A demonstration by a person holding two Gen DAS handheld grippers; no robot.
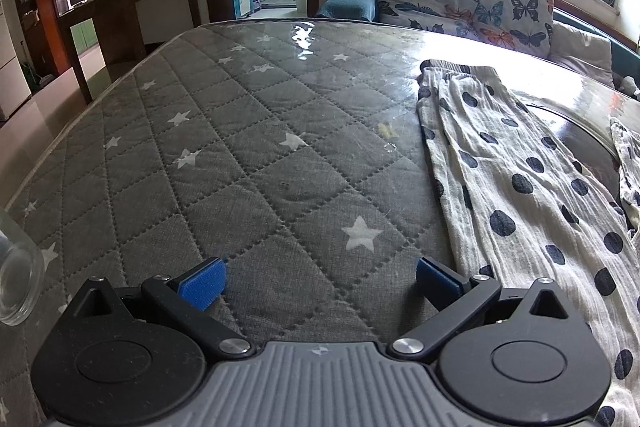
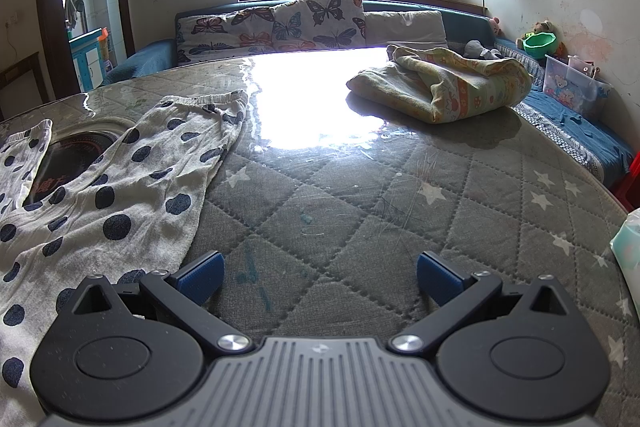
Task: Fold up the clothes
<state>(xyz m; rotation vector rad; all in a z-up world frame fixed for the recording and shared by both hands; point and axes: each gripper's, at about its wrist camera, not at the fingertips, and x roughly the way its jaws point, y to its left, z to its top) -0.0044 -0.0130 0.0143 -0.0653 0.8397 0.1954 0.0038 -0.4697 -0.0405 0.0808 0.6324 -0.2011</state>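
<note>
trousers (image 1: 520, 187) flat on counter (image 1: 240, 147), long axis running away | right of left tongs (image 1: 320, 277), left of right tongs (image 2: 320, 277) | both spread, empty | right nearer, my guess

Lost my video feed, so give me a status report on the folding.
Left gripper open, empty. Right gripper open, empty. Polka-dot pants spread flat, unfolded, untouched. Folded blanket lies apart, nothing blocking.

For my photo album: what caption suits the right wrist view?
Open right gripper above a quilted table cover, beside polka-dot pants.
</note>
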